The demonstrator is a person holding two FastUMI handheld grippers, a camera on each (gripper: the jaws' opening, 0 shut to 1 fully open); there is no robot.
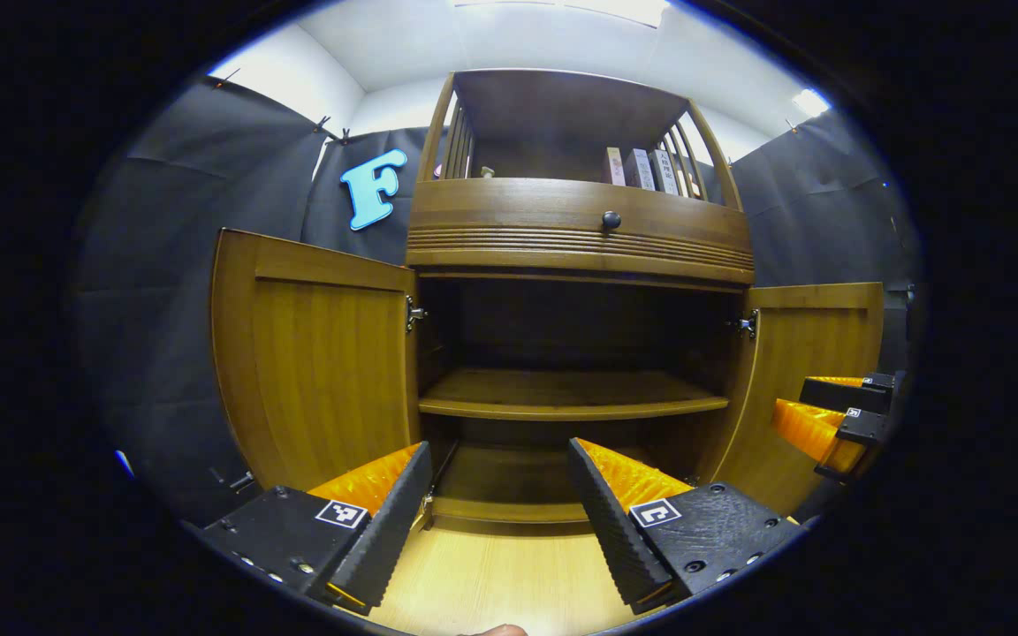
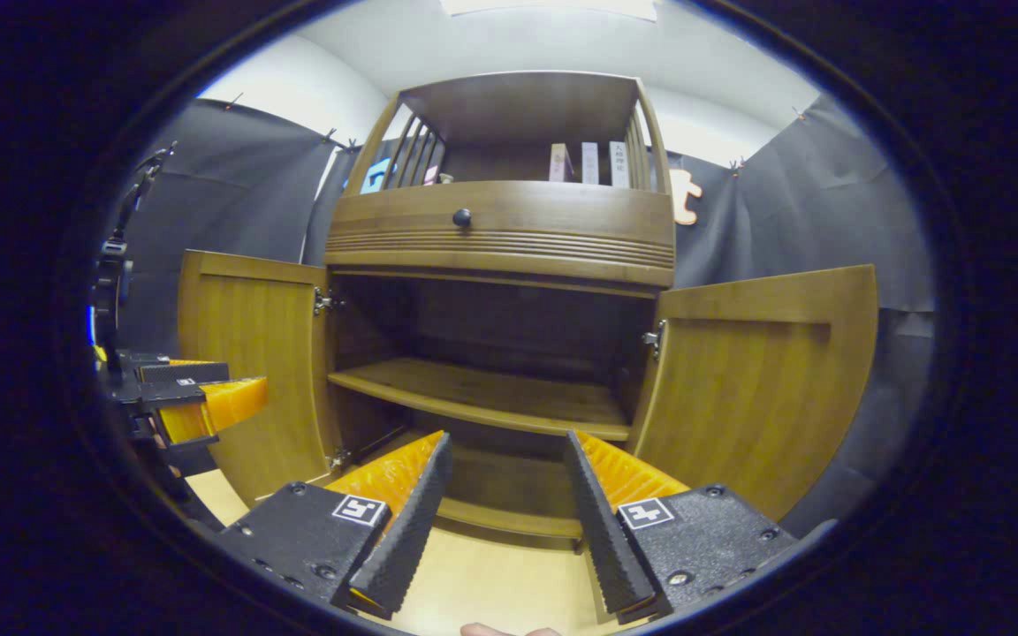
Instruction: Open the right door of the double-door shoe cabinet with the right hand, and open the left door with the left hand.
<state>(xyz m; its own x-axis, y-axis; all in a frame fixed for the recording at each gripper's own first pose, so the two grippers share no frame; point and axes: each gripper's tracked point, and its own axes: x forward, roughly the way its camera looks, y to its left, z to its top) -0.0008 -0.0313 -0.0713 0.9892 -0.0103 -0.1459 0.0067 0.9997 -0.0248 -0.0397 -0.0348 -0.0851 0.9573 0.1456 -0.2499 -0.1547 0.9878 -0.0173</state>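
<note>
The shoe cabinet [image 1: 580,238] stands straight ahead of both cameras against the booth's dark cloth wall, on a pale wooden floor [image 1: 491,574]. Its two doors both hang swung outward: the left door [image 1: 315,371] opened to the left and the right door [image 2: 761,380] to the right, so the dark interior lies bare. Judging by this, both halves of the task look done, with nothing left but perhaps to draw the hands away.

Counted: two doors, one inner shelf [image 1: 571,393] with a bottom board below it, one drawer front with one round knob [image 1: 611,220], and about three books [image 2: 588,163] in the open top compartment.

The left tongs [image 1: 500,495] stand wide apart and hold nothing, well short of the cabinet. The right tongs [image 2: 505,490] stand wide and empty too. Each pair is seen from the other's camera, off to the side near its own door.
</note>
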